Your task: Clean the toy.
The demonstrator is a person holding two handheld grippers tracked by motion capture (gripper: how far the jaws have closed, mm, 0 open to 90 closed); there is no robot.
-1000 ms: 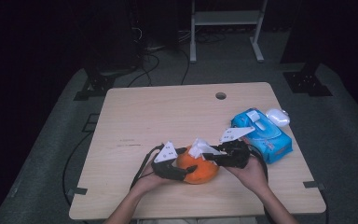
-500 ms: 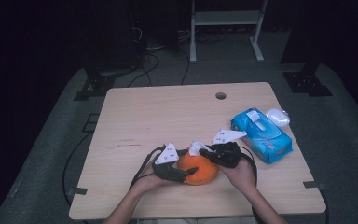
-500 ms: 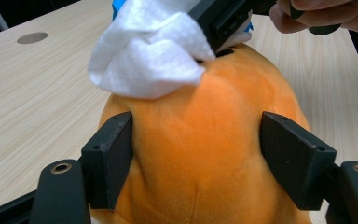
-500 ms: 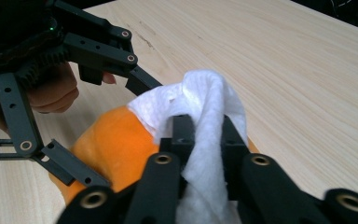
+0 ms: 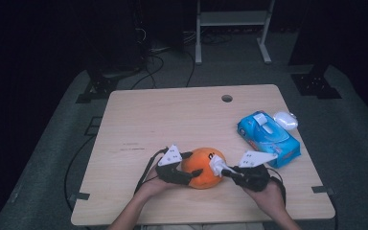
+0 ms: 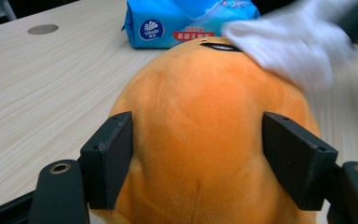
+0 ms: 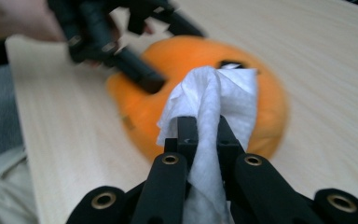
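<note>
Orange plush toy clamped between left fingers; white wipe pinched in right fingers, touching toy.

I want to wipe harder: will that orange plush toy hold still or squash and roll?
The orange plush toy looks soft and probably light; its fabric dents where the left gripper clamps it. Its rounded body would likely roll or slide on the smooth table if released.

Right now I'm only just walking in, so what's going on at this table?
A person is wiping an orange plush toy with a white tissue. The left gripper clamps the toy's sides on the wooden table, and the right gripper is shut on the tissue, pressing it against the toy. A blue pack of wipes lies nearby.
</note>
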